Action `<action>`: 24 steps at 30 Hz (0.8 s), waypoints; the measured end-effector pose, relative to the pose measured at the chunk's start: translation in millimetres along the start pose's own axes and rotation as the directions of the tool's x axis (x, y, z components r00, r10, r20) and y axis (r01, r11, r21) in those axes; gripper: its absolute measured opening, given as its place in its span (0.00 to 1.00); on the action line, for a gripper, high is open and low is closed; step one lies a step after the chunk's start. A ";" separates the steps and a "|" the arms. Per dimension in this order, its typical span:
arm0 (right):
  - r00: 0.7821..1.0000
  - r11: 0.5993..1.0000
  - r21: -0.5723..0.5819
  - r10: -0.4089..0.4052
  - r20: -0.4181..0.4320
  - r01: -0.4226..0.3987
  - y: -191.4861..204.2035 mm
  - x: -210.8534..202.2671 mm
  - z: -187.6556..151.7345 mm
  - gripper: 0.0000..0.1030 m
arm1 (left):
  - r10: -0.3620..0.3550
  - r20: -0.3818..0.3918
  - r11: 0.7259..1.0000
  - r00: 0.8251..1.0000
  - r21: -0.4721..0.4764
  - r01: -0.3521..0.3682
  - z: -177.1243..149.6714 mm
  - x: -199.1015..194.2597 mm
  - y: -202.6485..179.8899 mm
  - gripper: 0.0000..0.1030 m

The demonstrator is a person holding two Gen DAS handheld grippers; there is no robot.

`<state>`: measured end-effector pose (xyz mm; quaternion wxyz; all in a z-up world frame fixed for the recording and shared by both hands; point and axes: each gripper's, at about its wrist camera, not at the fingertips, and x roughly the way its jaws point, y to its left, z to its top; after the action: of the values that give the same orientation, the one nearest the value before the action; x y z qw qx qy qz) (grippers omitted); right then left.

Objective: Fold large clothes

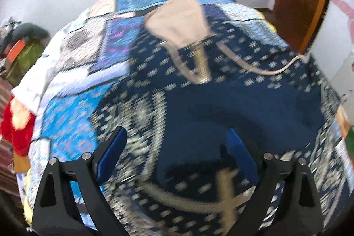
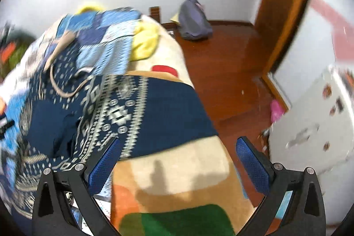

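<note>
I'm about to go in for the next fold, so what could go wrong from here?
1. Both views are blurred, so the navy patterned garment edge is hard to pick.
2. The beige cord lies loose on it and could snag.
3. The open right tool hovers over the blanket, which it could grab instead.

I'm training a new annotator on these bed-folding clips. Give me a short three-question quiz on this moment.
1. True or false: the left gripper is clamped on the navy patterned garment.
2. What does the right gripper hang over? A) the wooden floor B) the blanket at the bed's edge C) the grey bag
3. Fill in: the beige drawstring lies on the ____ garment.

Key: 1 false, both grippers are open with nothing between the pads; 2 B; 3 navy patterned.
</note>
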<state>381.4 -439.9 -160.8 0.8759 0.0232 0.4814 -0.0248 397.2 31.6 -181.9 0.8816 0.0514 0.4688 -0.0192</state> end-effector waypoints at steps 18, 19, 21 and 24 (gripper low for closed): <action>0.928 0.820 0.529 0.343 -0.147 -0.219 -70.8 149.4 -7.0 0.84 | -0.043 -0.083 0.967 0.996 0.245 0.063 27.9 78.3 -137.2 0.93; 0.934 0.823 0.525 0.330 -0.135 -0.216 -69.0 152.0 -4.1 0.81 | -0.041 -0.081 0.967 0.996 0.246 0.060 30.5 79.8 -138.4 0.93; 0.940 0.823 0.528 0.318 -0.120 -0.211 -68.4 156.0 1.1 0.70 | -0.039 -0.082 0.971 0.996 0.233 0.058 35.5 83.0 -138.9 0.93; 0.947 0.817 0.543 0.299 -0.113 -0.193 -69.4 162.6 10.6 0.41 | -0.038 -0.089 0.979 0.995 0.197 0.055 42.5 84.8 -135.1 0.93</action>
<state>472.8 -513.2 -293.6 0.7807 0.3261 0.5316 -0.0389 468.6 -106.1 -238.4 0.8507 0.1291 0.5025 -0.0842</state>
